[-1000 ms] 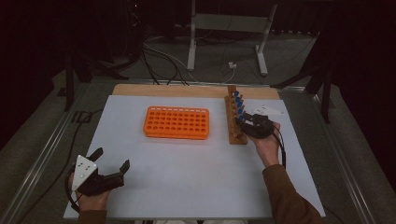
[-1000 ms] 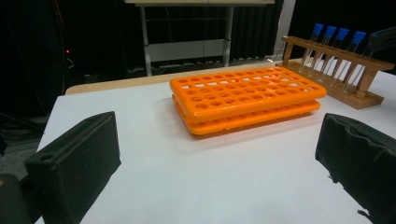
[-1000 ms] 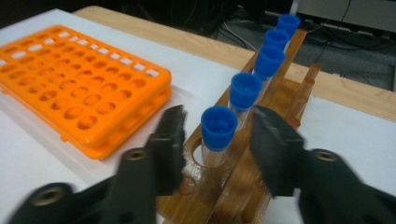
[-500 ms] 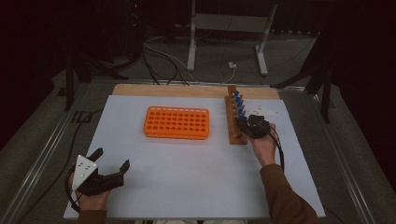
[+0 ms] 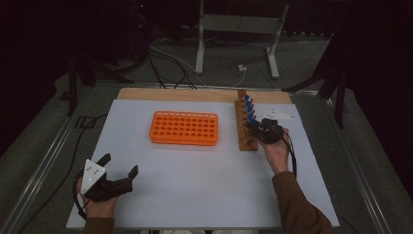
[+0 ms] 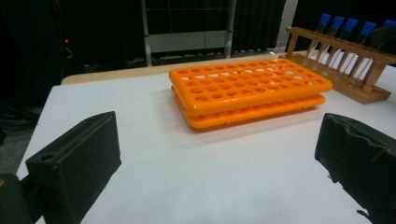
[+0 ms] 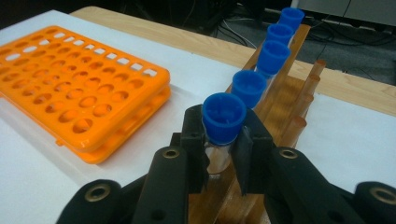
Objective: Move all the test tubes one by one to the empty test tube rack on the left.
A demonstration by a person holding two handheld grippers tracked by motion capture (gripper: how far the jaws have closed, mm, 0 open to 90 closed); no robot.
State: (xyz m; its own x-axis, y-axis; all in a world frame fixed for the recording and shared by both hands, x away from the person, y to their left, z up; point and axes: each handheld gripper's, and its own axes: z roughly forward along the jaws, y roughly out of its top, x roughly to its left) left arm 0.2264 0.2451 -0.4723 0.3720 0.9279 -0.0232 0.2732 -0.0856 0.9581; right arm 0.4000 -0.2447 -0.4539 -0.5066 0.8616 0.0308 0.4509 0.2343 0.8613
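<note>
1. The right gripper has just been closing its fingers, and they now clamp the nearest blue-capped test tube just under its cap, one pad on each side of the glass.
2. That tube stands upright in the wooden test tube rack, at the near end of a row of five blue-capped tubes; the other four run away behind it.
3. From above, the right gripper sits against the right side of the wooden rack, which stands on the right half of the white table, its far end on the bare wooden strip.
4. An orange tube rack with empty holes lies flat near the middle of the table, left of the wooden one and apart from it.
5. The left gripper rests at the near left corner of the table, well away from both racks, its fingers spread wide with nothing between them.
6. Looking along the left gripper, the orange rack lies ahead, with the wooden rack beyond to the right.
</note>
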